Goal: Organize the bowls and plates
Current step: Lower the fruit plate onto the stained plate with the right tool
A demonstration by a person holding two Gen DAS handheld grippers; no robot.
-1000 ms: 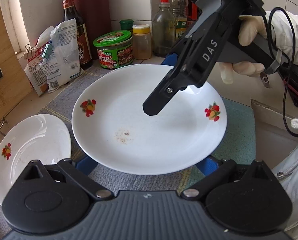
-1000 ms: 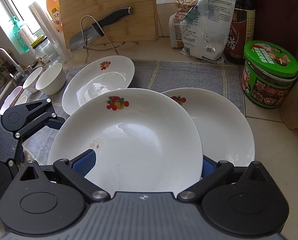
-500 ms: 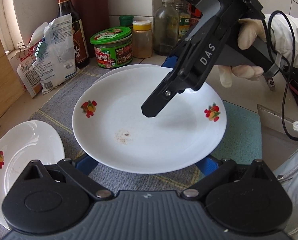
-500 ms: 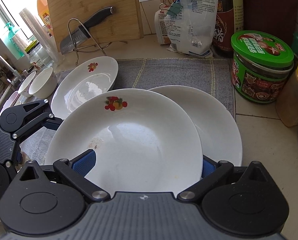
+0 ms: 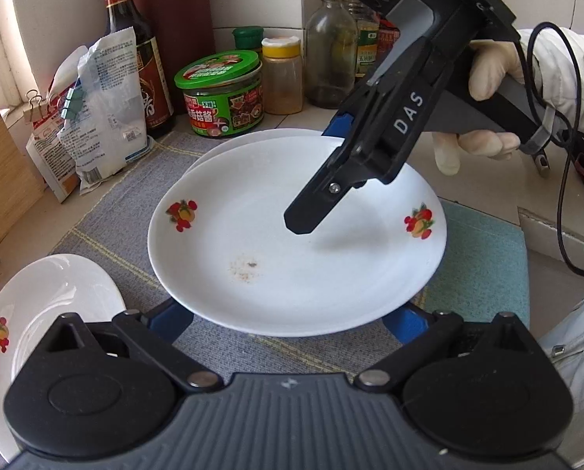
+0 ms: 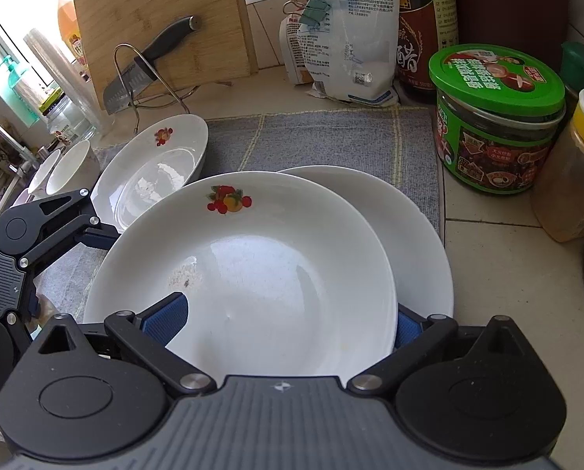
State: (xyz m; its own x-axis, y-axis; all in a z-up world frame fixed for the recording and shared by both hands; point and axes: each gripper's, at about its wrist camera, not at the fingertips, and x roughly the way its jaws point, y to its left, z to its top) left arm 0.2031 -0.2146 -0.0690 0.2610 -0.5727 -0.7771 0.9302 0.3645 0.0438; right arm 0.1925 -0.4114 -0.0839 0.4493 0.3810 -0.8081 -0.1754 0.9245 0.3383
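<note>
White glazed ceramic, the fruit-printed round plate sat between my right gripper fingers, spread wide and clamped on its rim, over a second plate on the grey woven mat. My left gripper fingers stood apart beneath it; contact unclear.

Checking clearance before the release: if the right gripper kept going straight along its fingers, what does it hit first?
The right gripper is shut on the held plate. Straight ahead, the first obstacle looks like the second plate beneath; past it, grey mat. Depth is unclear.
</note>
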